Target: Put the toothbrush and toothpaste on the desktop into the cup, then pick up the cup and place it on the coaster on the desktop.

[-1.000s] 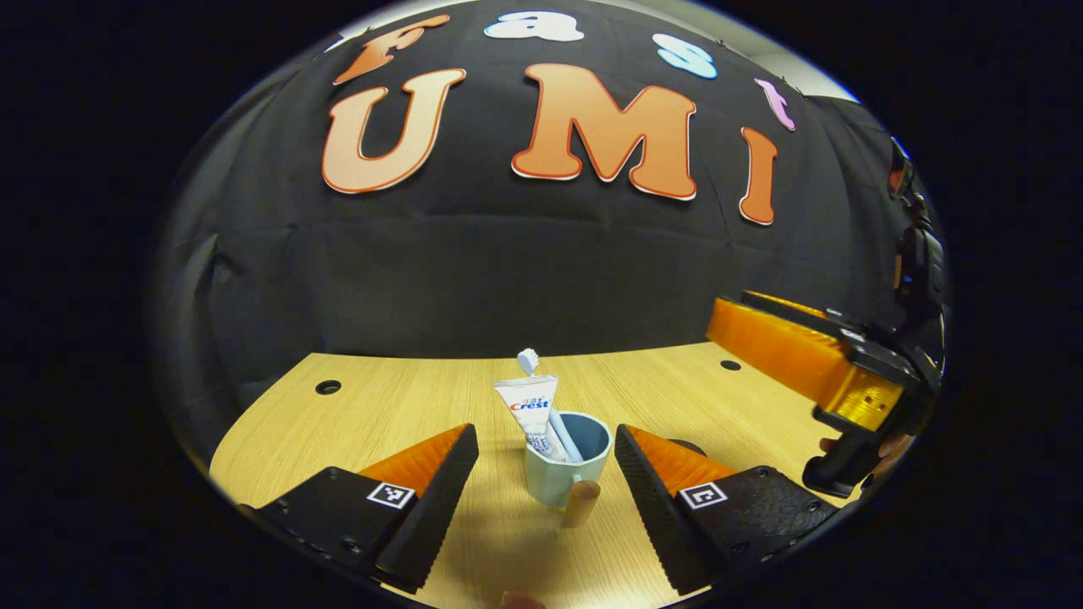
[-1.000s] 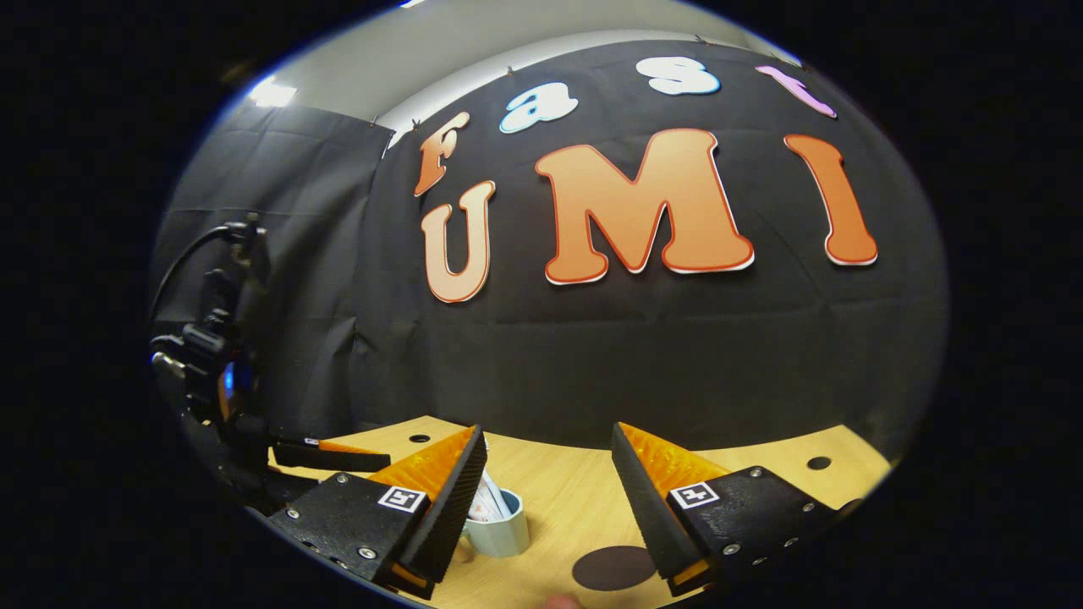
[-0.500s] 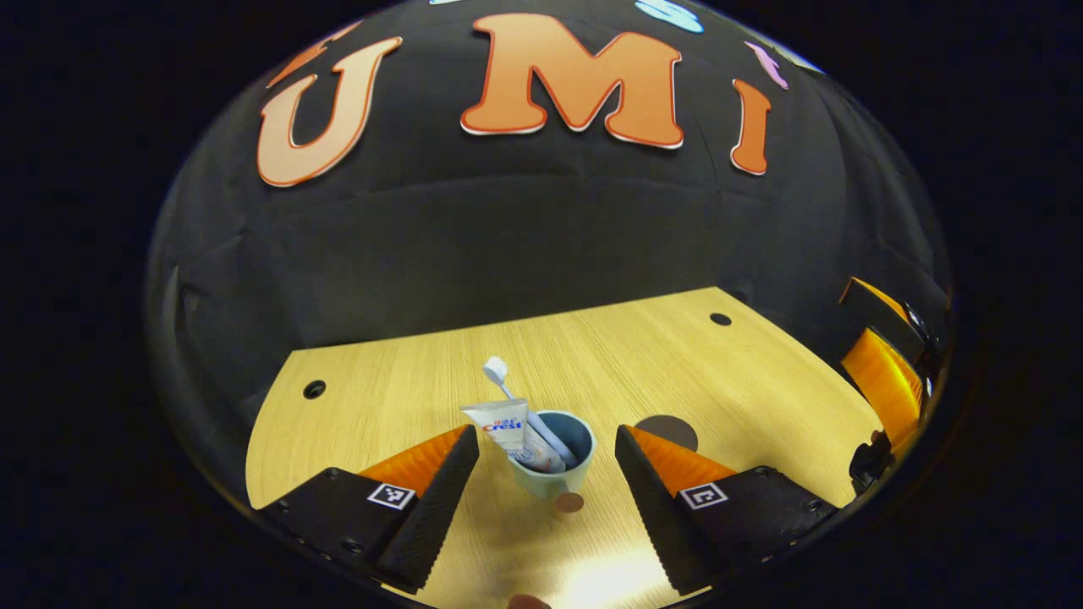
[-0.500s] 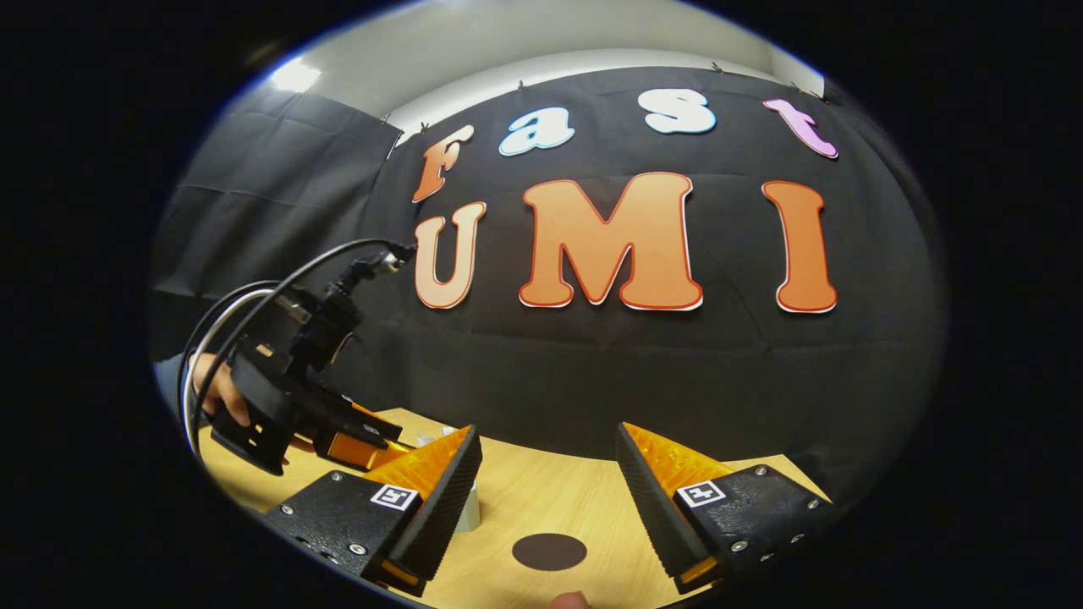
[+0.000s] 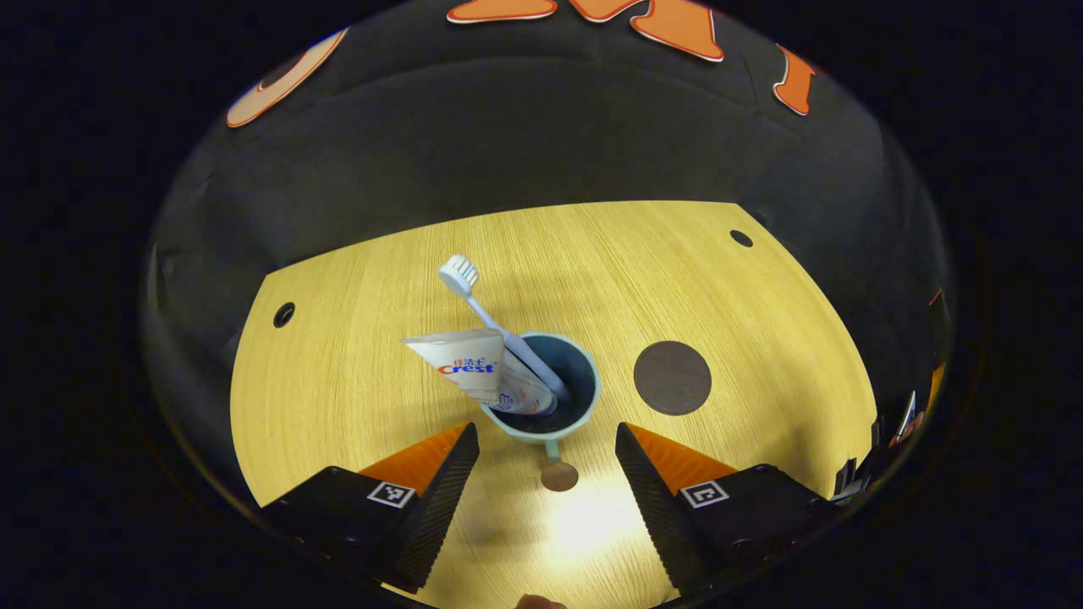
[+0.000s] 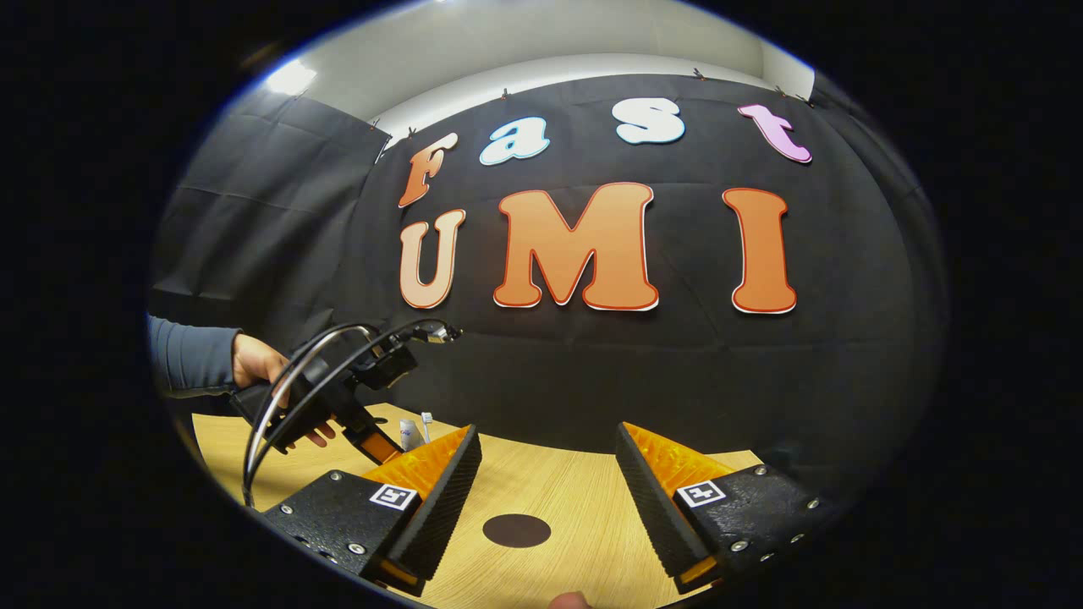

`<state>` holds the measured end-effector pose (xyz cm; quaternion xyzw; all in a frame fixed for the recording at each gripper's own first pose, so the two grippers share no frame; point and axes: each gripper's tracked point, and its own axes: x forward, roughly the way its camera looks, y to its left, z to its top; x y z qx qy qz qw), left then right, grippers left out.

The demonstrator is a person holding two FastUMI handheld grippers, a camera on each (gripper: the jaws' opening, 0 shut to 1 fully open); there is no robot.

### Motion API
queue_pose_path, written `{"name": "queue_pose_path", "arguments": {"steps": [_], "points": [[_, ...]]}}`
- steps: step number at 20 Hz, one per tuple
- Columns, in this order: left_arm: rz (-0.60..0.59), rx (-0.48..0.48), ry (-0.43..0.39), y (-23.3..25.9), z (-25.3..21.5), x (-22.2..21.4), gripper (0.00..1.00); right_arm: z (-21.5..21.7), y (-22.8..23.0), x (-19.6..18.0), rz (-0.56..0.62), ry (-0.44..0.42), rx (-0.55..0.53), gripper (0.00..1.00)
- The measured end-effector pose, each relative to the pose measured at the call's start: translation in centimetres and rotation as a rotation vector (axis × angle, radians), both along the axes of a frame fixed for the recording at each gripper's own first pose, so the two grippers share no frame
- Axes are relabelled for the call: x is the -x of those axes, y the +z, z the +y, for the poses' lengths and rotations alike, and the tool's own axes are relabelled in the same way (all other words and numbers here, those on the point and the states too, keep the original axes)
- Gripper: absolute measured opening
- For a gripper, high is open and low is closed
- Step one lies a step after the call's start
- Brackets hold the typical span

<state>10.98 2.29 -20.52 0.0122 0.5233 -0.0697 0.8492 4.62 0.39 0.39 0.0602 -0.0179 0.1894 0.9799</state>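
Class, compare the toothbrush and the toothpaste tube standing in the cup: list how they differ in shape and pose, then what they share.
The toothbrush is a thin stick ending in a bristled head; the toothpaste tube is broad and flat with printing on it. The toothbrush reaches farther out of the cup than the toothpaste tube does. Shared: both are mostly white, stand inside the cup and lean out the same way, away from the coaster.
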Motion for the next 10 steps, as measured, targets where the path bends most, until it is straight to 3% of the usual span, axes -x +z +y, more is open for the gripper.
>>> {"name": "queue_pose_path", "arguments": {"steps": [4,5,8,10], "points": [[0.116,-0.033,0.01,-2.8,0.2,0.6,0.98,-0.6,-0.8,0.9,0.01,0.0,0.006,0.96],[0.131,-0.05,0.008,-2.9,0.5,0.4,0.98,-0.7,-0.9,1.0,0.012,0.004,0.0,1.0],[0.163,-0.062,0.009,-3.8,0.5,0.2,0.9,-1.0,-1.6,1.6,0.031,0.007,-0.008,0.96],[0.201,-0.067,0.018,-4.2,0.1,0.6,0.71,-1.4,-2.1,1.6,0.043,0.0,-0.015,0.96]]}}
